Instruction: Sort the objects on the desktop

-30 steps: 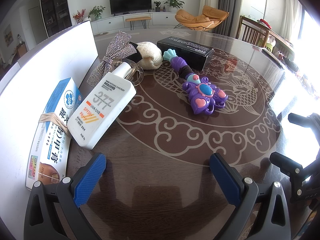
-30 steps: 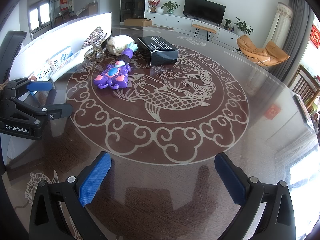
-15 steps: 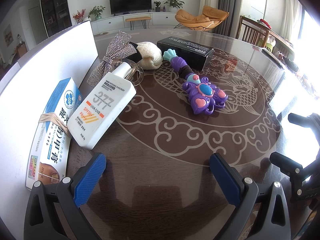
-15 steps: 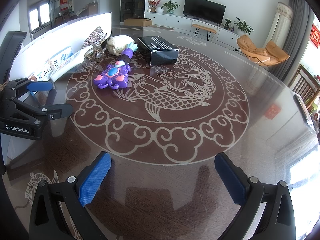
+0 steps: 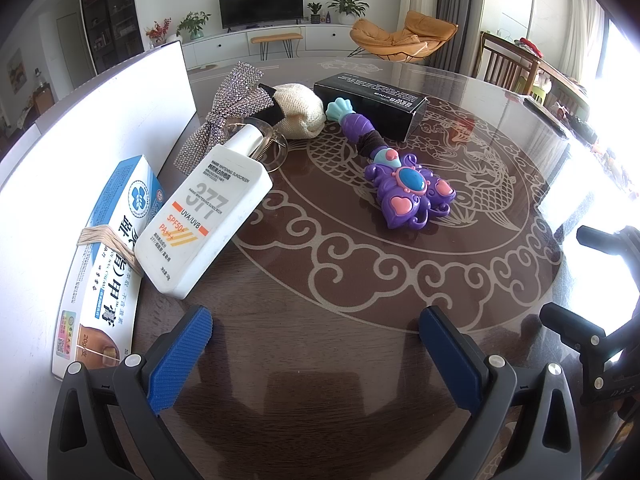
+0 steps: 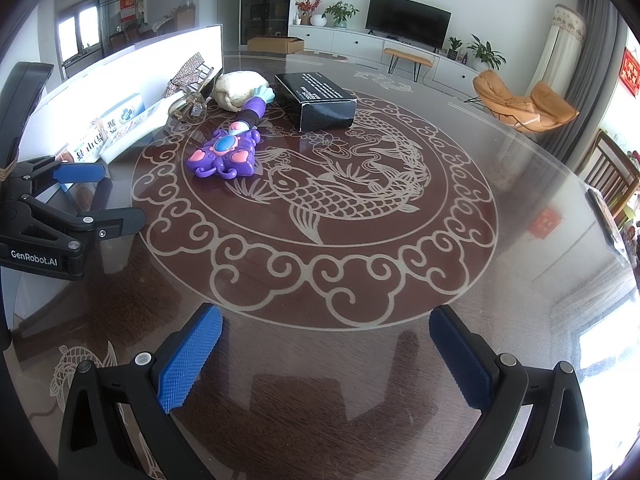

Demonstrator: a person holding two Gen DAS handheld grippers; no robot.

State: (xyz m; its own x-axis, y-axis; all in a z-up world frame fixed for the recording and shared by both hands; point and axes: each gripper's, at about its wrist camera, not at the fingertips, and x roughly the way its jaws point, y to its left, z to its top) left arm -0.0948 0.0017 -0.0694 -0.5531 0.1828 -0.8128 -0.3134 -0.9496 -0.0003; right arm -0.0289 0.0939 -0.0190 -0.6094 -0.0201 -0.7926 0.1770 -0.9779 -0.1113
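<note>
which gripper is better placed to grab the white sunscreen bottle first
Left, probably. The left gripper is open with the sunscreen bottle lying just ahead, slightly to its left. The right gripper, also open, faces the bare middle of the table, with the bottle far off to its left.

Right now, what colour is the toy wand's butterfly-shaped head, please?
Purple toy wand, blue centre, pink hearts; left wrist view shows it best.

— What sort of place is this?
— A home's living room: a television [image 6: 407, 20] on a white cabinet [image 6: 360, 46], potted plants [image 6: 340, 12], an orange lounge chair [image 6: 524, 100], grey curtains [image 6: 600, 64], and a round carp-patterned table [image 6: 360, 200].
</note>
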